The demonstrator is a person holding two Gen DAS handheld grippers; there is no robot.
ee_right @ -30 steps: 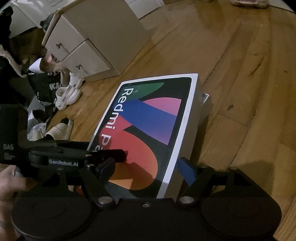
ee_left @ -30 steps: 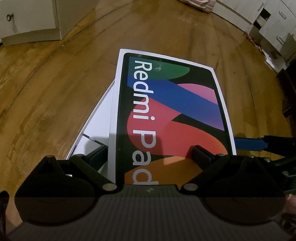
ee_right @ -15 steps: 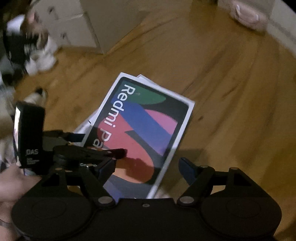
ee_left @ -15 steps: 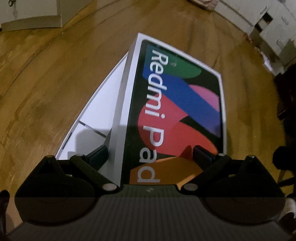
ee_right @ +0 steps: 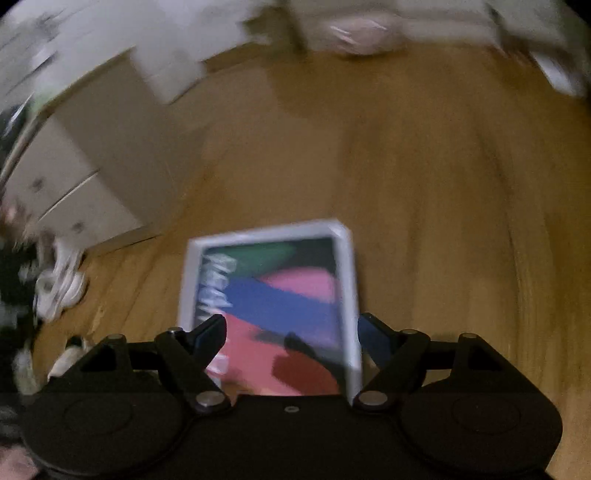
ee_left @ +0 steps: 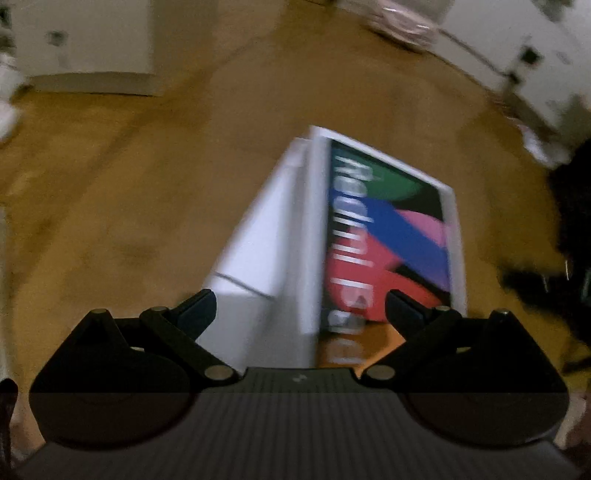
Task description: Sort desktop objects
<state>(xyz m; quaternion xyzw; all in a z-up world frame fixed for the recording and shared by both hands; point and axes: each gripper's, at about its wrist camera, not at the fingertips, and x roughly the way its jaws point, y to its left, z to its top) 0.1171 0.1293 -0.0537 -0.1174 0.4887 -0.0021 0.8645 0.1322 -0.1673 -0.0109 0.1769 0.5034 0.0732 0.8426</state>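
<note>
A colourful Redmi Pad box (ee_left: pixel 388 236) lies on the wooden floor on top of a flat white box (ee_left: pixel 266 240) that sticks out at its left. Both views are blurred by motion. My left gripper (ee_left: pixel 301 306) is open and empty, above and behind the near end of the boxes. My right gripper (ee_right: pixel 291 328) is open and empty above the near end of the Redmi Pad box (ee_right: pixel 273 302). Neither gripper touches a box.
A white drawer cabinet (ee_right: pixel 74 177) stands at the left, with white shoes (ee_right: pixel 59 291) beside it. A white cabinet (ee_left: pixel 81 40) is at the far left and white cupboards (ee_left: pixel 517 48) at the far right. A pale bundle (ee_right: pixel 362 33) lies far off.
Both grippers have let go of the Redmi Pad box and pulled up and back. The box now lies on the floor, smaller in both views.
</note>
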